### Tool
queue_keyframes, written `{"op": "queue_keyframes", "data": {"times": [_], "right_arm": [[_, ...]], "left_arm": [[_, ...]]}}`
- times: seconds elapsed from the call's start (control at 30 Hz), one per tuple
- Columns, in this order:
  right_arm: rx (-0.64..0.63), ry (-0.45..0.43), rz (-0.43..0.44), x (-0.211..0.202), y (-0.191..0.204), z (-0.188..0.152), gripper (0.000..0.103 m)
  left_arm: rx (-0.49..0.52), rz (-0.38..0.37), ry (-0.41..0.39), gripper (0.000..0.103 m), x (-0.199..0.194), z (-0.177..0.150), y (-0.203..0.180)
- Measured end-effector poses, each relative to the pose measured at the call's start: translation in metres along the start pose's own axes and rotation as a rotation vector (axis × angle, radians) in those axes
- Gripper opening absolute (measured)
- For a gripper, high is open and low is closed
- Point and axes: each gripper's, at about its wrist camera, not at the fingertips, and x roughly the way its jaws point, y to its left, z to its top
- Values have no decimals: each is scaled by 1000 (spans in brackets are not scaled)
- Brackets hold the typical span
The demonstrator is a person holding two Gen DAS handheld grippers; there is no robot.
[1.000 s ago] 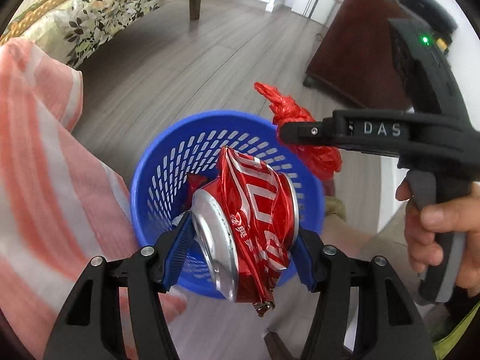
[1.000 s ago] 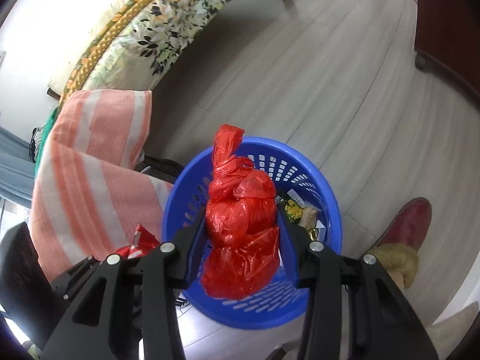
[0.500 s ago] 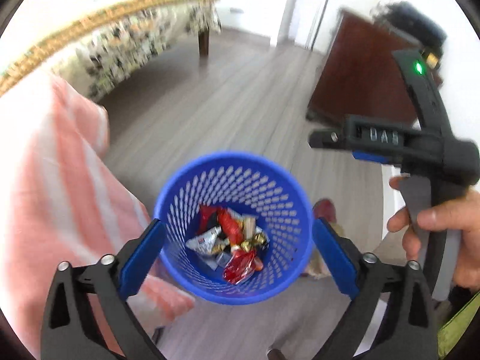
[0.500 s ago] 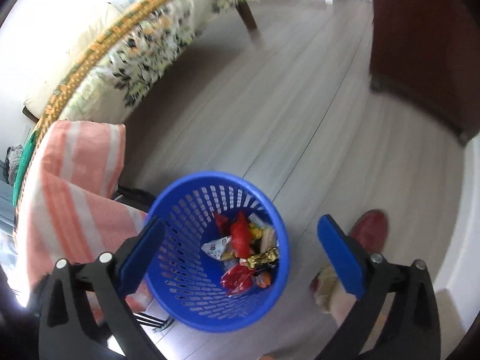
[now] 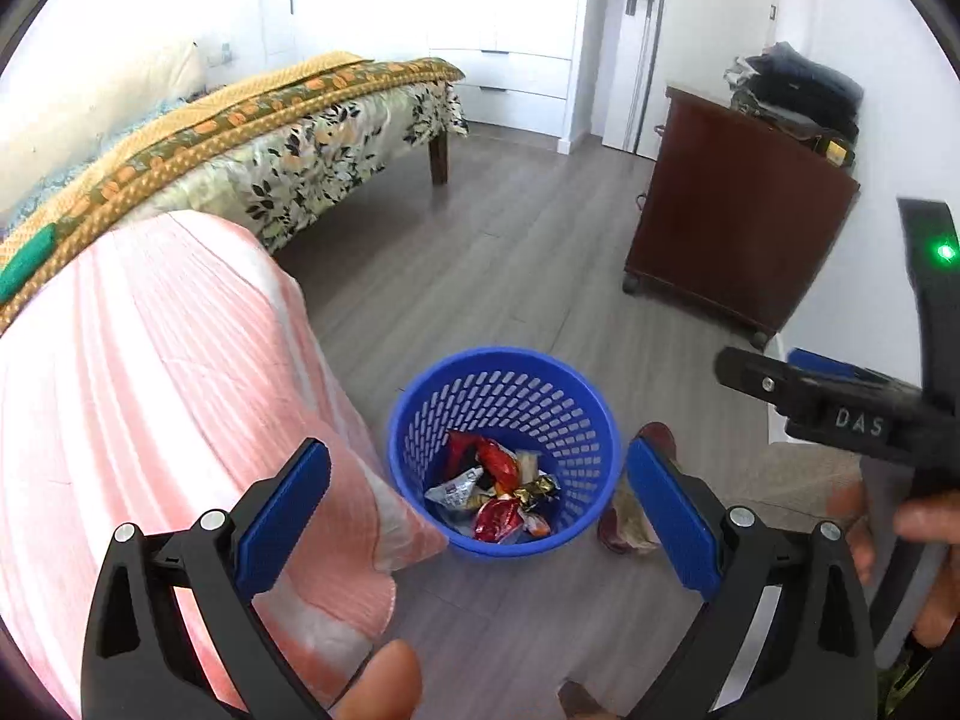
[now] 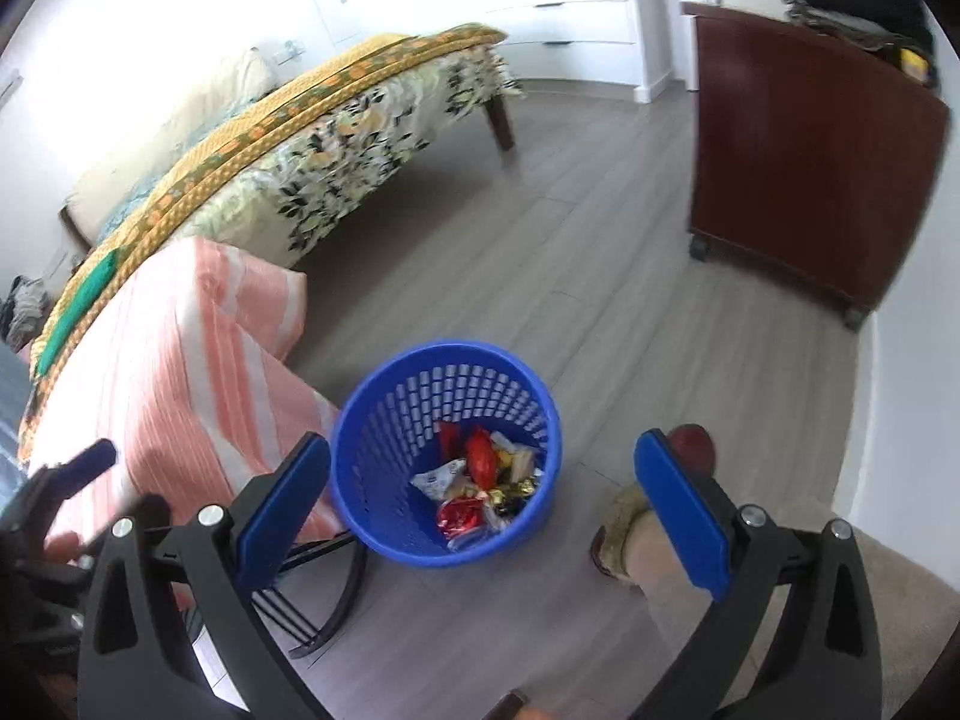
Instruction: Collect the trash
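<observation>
Both tongs, the left tongs [image 5: 477, 516] and the right tongs [image 6: 483, 516], gape wide and empty above the blue basket [image 5: 420, 420] on the floor, its trash [image 5: 495, 495] lying inside; the drop looks done, and next comes finding more litter

Left hand-held gripper [image 5: 477, 516] spread wide, right hand-held gripper [image 6: 480, 507] likewise, both empty
</observation>
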Motion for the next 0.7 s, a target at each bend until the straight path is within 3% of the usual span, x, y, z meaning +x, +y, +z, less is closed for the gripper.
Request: {"op": "queue_keyframes", "data": {"times": [0.23,0.47,0.7], "right_arm": [[-84,-33,-25,-38,35,-10,98],[-112,18,-58,-56,47,-20,98],[-152,82,-76,-53,53,-28,98]], "left_arm": [[-64,31,-41,98,-25,2,12],[-31,77,56,98,-22,4,10],[-43,63,109,98,-19,4,13]]}}
